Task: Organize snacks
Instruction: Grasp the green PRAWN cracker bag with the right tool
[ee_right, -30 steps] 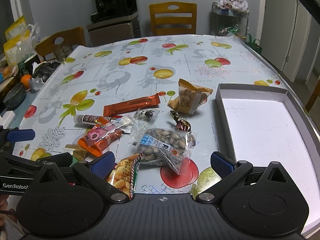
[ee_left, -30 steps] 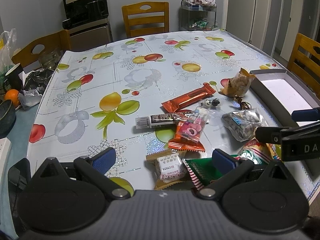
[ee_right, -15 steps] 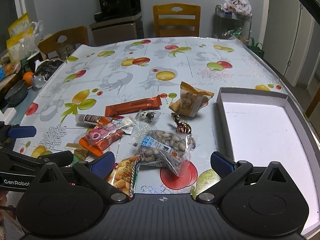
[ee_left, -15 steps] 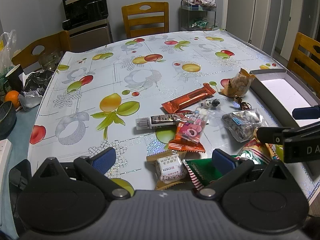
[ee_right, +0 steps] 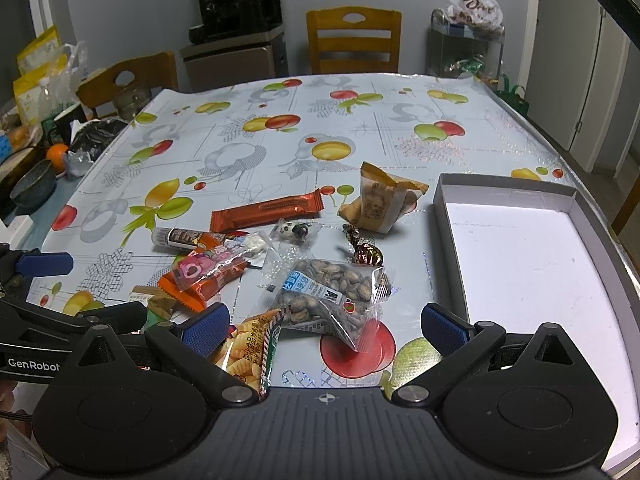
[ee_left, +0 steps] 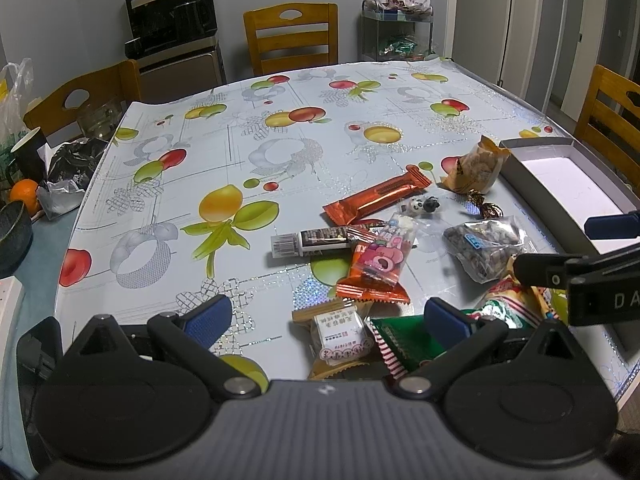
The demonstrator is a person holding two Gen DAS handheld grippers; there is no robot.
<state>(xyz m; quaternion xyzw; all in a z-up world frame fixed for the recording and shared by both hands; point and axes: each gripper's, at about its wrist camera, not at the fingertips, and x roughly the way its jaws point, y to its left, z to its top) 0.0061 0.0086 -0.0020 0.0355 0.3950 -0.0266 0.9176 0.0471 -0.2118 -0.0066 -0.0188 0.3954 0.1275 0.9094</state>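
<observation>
Several snacks lie scattered on the fruit-print tablecloth [ee_right: 248, 152]: an orange bar [ee_right: 266, 213], a clear bag of seeds [ee_right: 330, 294], a tan pastry packet [ee_right: 380, 204], a pink-and-orange packet [ee_right: 208, 272], a dark tube [ee_right: 180, 237] and a yellow crisps bag [ee_right: 252, 350]. An open white box [ee_right: 520, 264] sits at the right. My right gripper [ee_right: 324, 326] is open, low over the seeds bag and crisps. My left gripper [ee_left: 326, 322] is open above a white-labelled sweet [ee_left: 340, 334] and a green packet [ee_left: 404, 342]. Neither holds anything.
Wooden chairs [ee_right: 354, 42] stand around the table. At the left edge lie a dark bowl [ee_right: 32, 188], an orange [ee_right: 56, 154], a black bag [ee_right: 96, 136] and plastic bags. A black appliance [ee_right: 236, 4] and a wire rack [ee_right: 464, 52] stand behind the table.
The right wrist view has risen slightly and drawn back a little. Both grippers stay open and no snack has moved.
</observation>
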